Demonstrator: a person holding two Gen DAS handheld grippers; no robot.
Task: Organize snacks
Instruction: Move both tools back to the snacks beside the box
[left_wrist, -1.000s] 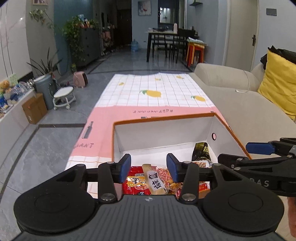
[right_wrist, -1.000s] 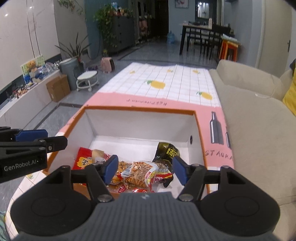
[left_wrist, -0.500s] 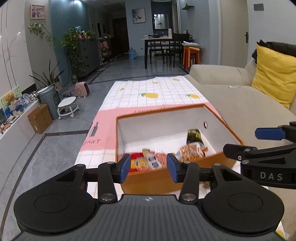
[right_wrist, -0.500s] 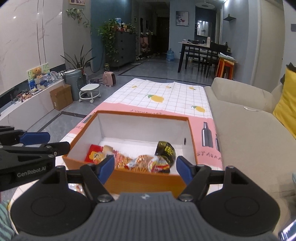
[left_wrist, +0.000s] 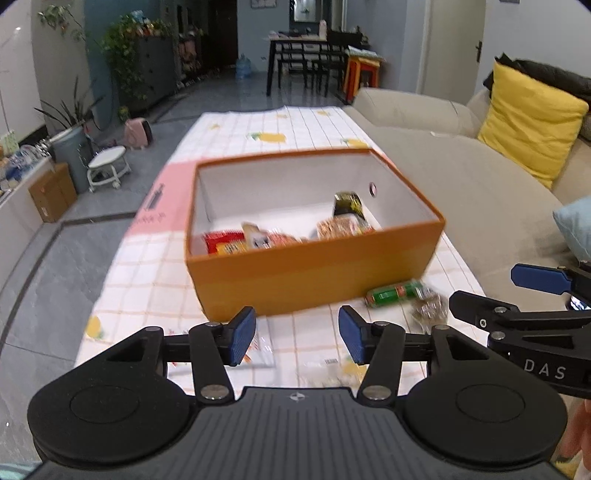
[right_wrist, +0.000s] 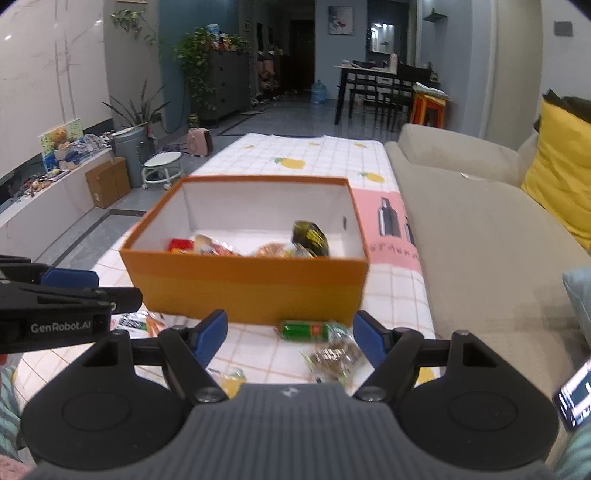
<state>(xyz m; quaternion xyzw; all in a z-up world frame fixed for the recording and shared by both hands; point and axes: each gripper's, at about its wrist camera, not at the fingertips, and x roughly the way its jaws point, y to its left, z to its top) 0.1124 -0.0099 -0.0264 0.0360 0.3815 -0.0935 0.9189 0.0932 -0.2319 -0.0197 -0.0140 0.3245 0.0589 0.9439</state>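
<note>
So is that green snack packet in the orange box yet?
No. The green packet lies on the tablecloth, outside the orange box.

Orange box (right_wrist: 245, 284) blocks straight ahead; green packet (right_wrist: 303, 329) and clear bag (right_wrist: 332, 357) (just beside) clutter near cloth (right_wrist: 255, 347).

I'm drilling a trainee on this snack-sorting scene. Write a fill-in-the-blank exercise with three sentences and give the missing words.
1. The snacks already sorted lie inside the ____ box.
2. The green packet lies on the tablecloth, ____ the box.
3. Both the left gripper and the right gripper have their jaws ____, with nothing between them.

Missing words: orange; outside; open
</note>
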